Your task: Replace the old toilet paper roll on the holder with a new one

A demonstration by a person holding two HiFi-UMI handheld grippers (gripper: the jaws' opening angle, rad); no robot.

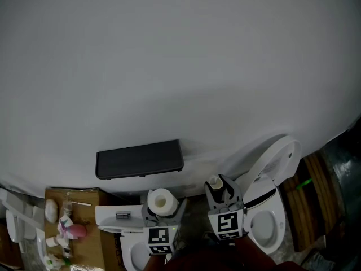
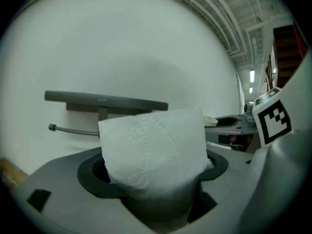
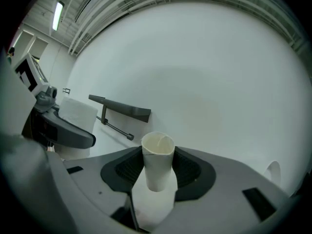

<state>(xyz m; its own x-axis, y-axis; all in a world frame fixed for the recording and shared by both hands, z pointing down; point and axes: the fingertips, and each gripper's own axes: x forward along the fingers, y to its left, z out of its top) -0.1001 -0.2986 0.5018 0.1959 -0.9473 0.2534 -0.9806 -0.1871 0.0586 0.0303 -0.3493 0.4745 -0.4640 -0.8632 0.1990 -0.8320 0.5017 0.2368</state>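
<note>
A dark holder shelf (image 1: pixel 139 159) hangs on the white wall, and the thin rod (image 3: pixel 117 129) under it is bare. My left gripper (image 1: pixel 162 203) is shut on a full white toilet paper roll (image 2: pixel 153 152), held upright just below the shelf (image 2: pixel 105 101). To its right, my right gripper (image 1: pixel 218 189) is shut on an empty cardboard core (image 3: pixel 158 167), also upright, a little away from the wall. The right gripper view shows the new roll (image 3: pixel 75 113) in the left gripper, near the rod's end.
A white toilet (image 1: pixel 271 208) with its lid raised stands below right. A low wooden stand (image 1: pixel 67 224) with small bottles and items is at lower left. A white ledge (image 1: pixel 121 214) lies under the left gripper. Wooden slats (image 1: pixel 310 196) show at the far right.
</note>
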